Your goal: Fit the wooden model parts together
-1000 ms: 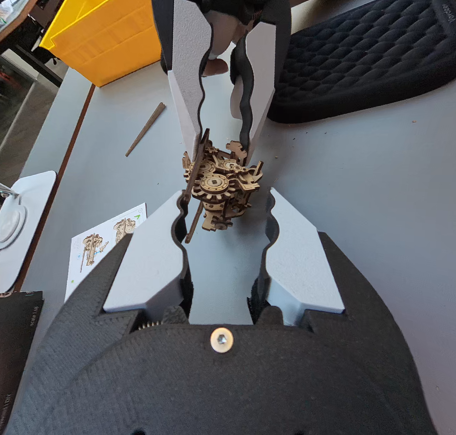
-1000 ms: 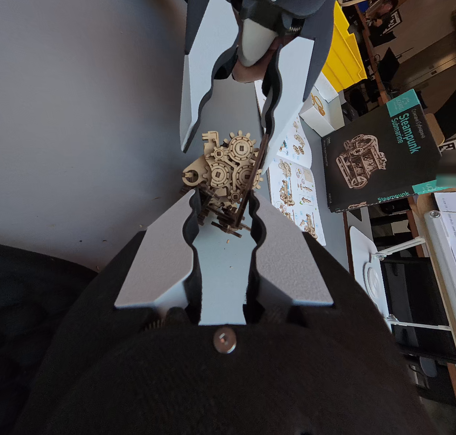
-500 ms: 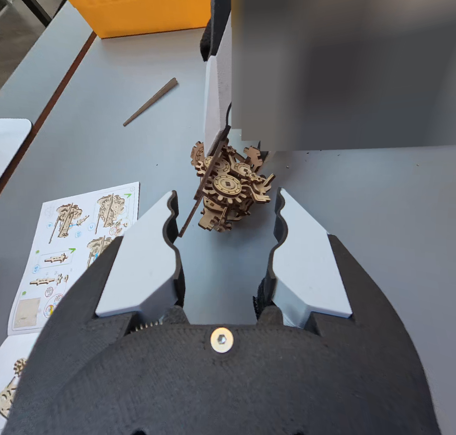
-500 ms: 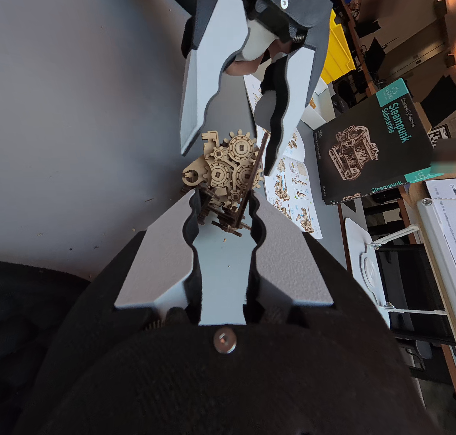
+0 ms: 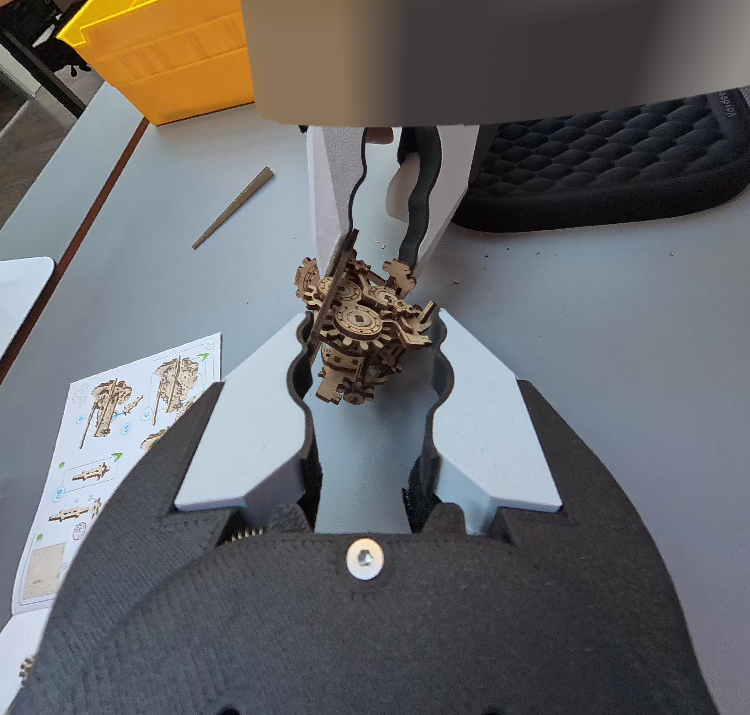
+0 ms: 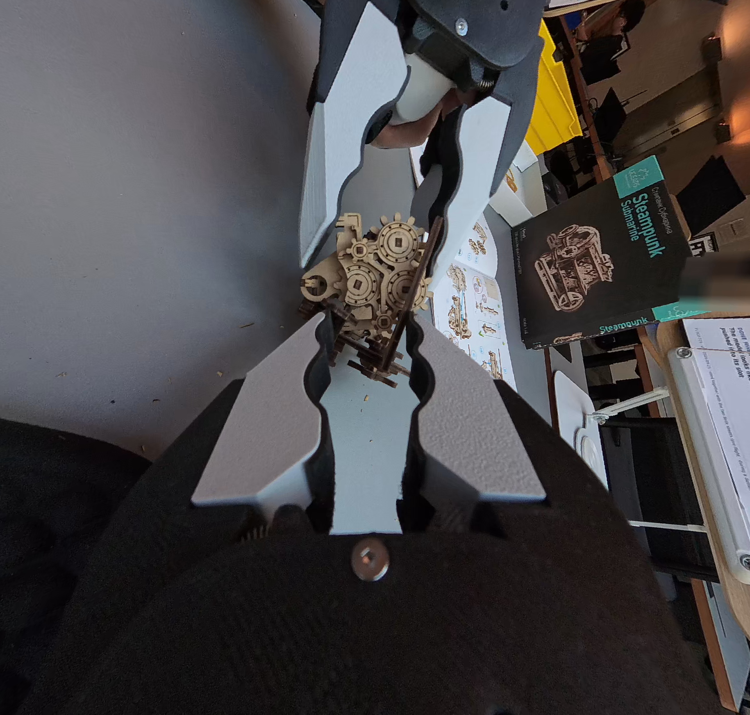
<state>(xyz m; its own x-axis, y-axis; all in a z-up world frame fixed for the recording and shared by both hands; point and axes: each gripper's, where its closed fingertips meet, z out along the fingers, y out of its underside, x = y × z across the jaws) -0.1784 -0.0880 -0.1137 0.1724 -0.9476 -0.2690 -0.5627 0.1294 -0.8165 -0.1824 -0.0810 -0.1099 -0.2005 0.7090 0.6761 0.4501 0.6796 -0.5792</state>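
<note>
Grippers face each other, tips flanking wooden model (image 5: pixel 362 322).

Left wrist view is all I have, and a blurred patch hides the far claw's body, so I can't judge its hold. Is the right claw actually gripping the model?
Observer: Yes. In the right wrist view, the right claw is shut on the dark lower pieces of the wooden model.
Operator: What lies beyond the instruction sheet?
Observer: A black kit box sits just past the sheet, outside your frame.
Operator: Does my claw touch the model?
Observer: From that side, the left claw flanks the gear cluster. The dark slat appears to lie against one finger, but I cannot tell if the grip is firm.
</note>
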